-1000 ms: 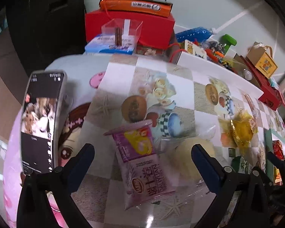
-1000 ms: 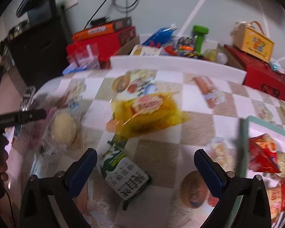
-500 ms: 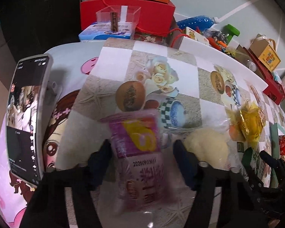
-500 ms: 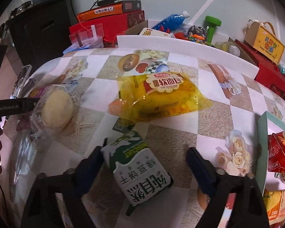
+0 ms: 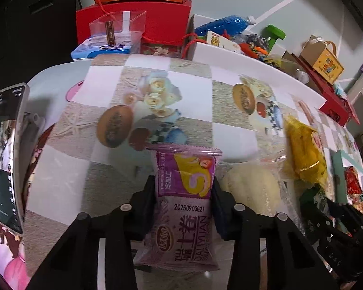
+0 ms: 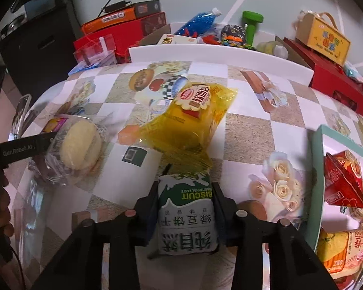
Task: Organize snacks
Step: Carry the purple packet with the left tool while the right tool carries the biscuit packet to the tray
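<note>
Table (image 6: pixel 244 130) w/ checkered cloth: yellow pkt (image 6: pixel 193 118), clear-wrapped bun (image 6: pixel 81 145), phone (image 5: pixel 7 154).

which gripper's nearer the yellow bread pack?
Right. The right gripper, jaws closing around the green biscuit pack, sits just below the yellow bread pack. The left gripper, shut on the purple pack, is farther left, beyond the clear-wrapped bun.

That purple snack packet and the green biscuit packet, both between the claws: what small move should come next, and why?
Probably lift both straight up. The left gripper is shut on the purple packet; the right gripper's jaws are closing against the green biscuit packet. Both still lie on the table, and the tray with snacks waits at right.
</note>
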`<state>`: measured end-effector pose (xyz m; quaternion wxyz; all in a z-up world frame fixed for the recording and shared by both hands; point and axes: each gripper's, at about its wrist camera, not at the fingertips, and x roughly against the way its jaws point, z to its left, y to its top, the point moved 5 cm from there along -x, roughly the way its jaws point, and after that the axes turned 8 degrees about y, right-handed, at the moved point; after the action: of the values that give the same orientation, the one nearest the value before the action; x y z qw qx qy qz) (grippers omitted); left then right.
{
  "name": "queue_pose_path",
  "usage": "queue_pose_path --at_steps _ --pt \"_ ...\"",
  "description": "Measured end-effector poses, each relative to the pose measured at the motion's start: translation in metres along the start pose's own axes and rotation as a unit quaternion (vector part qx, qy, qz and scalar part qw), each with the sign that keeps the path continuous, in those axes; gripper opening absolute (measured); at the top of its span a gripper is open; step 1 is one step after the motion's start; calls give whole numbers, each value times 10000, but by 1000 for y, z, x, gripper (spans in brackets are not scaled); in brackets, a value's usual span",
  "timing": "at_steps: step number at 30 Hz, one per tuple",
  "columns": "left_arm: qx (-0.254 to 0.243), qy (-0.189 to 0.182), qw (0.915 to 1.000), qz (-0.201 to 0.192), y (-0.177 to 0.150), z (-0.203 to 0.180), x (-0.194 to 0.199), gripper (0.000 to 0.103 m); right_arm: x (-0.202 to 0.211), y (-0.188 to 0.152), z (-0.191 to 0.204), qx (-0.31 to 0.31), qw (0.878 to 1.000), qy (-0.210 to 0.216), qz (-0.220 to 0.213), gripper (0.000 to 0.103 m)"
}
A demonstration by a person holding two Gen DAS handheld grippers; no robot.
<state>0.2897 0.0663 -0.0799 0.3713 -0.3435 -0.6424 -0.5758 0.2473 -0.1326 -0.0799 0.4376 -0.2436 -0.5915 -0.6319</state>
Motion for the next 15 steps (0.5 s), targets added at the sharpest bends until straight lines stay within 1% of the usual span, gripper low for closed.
queue_pose_path --at_steps 4,7,11,15 --pt "64 -40 10000 -58 1 -6 6 41 10 1 -5 -186 9997 128 -63 42" --pt "128 -36 9998 -169 2 -8 17 41 25 5 -5 -233 9992 207 -243 42" --pt "197 -18 9990 -403 8 -11 38 41 46 11 -5 -263 9982 235 -483 42" --pt "236 -16 9976 -658 13 -18 63 41 60 13 -8 -331 9973 247 -606 42"
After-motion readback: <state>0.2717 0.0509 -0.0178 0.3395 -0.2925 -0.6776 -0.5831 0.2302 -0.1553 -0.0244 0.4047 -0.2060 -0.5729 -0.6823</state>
